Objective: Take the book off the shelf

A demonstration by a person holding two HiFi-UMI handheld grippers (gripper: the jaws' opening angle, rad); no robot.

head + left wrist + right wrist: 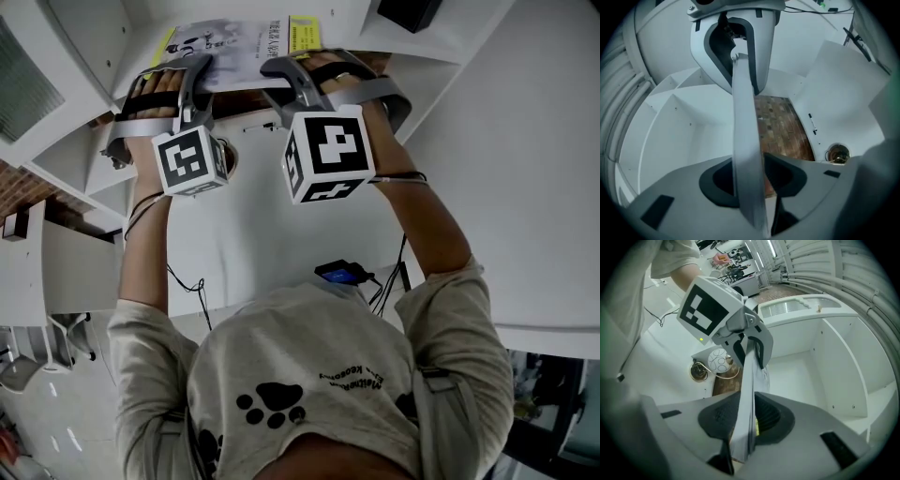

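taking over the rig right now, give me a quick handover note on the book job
Grippers: the left tool is open; the book stands between its jaws, but the pads do not look pressed on it. The right tool is shut on the book's edge.
Things: the book is at the front of the white shelf, with both tools on it.
Done: book reached and gripped by the right tool.
To do: probably close the left tool on it, then draw the book clear of the shelf.
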